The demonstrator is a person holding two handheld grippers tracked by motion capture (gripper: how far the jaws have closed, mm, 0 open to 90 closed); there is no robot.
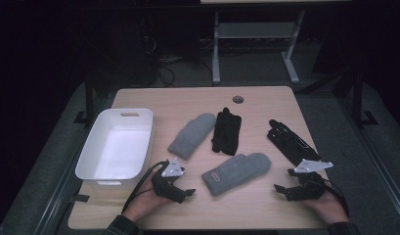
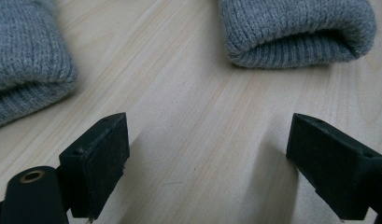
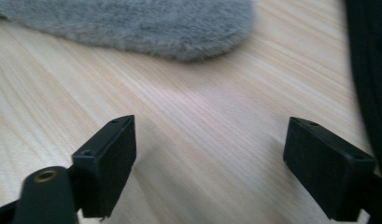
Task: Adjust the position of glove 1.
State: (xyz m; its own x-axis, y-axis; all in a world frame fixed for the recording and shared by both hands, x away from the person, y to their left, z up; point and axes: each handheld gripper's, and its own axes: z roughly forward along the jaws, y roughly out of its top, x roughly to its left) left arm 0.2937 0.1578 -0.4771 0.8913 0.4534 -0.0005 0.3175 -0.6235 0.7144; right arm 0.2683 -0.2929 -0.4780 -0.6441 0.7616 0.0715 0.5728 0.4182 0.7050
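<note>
I hold the left gripper (image 1: 184, 192) and right gripper (image 1: 284, 182) low, fingers (image 2: 97, 163) spread wide apart, nothing gripped.

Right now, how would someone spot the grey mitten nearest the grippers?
Start at the wooden table and look to its near edge, between the left gripper and right gripper. The nearer grey mitten lies there. Unlike the other grey mitten, it shows a small label near its cuff.

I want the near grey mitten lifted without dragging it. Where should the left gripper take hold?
Grip the near grey mitten at its ribbed cuff, coming from the left gripper's side. The cuff end faces it and is folded thick, standing clear of the table.
</note>
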